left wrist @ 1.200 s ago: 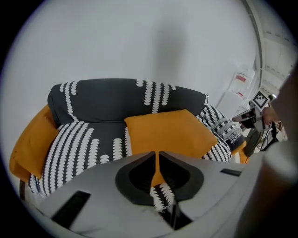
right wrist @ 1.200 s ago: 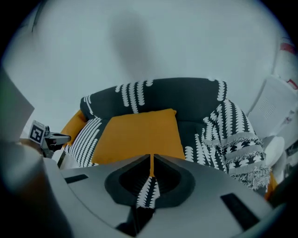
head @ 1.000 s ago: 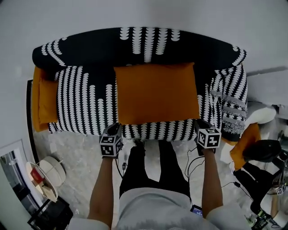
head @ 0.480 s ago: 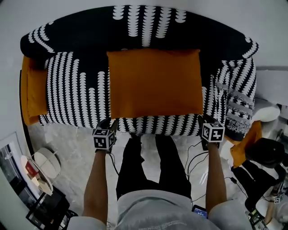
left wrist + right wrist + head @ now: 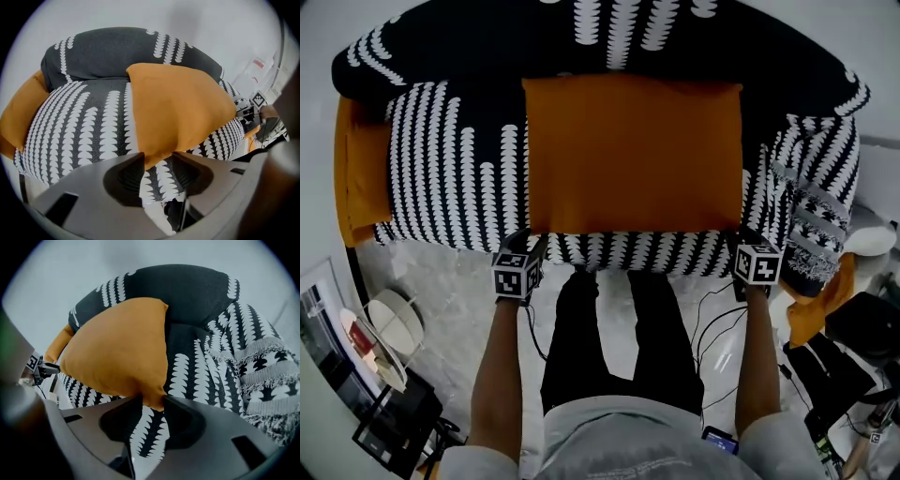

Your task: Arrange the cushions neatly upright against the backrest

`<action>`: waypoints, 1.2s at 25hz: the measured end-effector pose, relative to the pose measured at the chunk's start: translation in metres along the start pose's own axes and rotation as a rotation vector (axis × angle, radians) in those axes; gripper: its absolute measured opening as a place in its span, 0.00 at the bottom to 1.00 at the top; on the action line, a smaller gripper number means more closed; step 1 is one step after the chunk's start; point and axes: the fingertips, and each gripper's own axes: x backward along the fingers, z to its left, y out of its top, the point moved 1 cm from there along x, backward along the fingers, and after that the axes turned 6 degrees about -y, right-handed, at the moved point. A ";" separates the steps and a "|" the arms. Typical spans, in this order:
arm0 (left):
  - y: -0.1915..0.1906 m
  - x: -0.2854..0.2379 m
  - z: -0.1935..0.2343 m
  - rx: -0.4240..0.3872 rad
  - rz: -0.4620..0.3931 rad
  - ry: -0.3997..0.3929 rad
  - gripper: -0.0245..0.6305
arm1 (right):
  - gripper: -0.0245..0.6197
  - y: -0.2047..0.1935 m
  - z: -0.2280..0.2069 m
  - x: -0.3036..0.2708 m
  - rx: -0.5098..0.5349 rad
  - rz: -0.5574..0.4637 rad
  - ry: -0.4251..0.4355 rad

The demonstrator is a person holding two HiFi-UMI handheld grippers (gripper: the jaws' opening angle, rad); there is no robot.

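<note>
Two front corners of the large soft orange fabric cushion (image 5: 633,155), laid flat to the front edge of the black-and-white patterned sofa (image 5: 450,159), are straddled by the left gripper (image 5: 157,159) and right gripper (image 5: 152,401). Both pairs of fingers have just been opening and nothing is pinched. The cushion is judged light and floppy, best pinched at those corners.

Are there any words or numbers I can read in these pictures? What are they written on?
No words or numbers can be read anywhere.
Left marker cube and right marker cube: black-and-white square patterns, not letters.
Wall label: reddish print, too blurred to read.
Box on the shelf: too small to read.
</note>
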 end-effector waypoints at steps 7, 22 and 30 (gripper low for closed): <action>0.005 -0.010 0.005 0.004 0.006 0.051 0.26 | 0.12 0.000 0.009 -0.008 0.046 0.054 0.013; 0.056 0.052 -0.008 0.096 -0.010 0.102 0.07 | 0.07 0.025 0.012 0.057 0.072 0.074 0.061; 0.114 0.114 -0.013 0.102 -0.121 0.123 0.07 | 0.07 0.046 0.022 0.124 0.080 0.059 0.175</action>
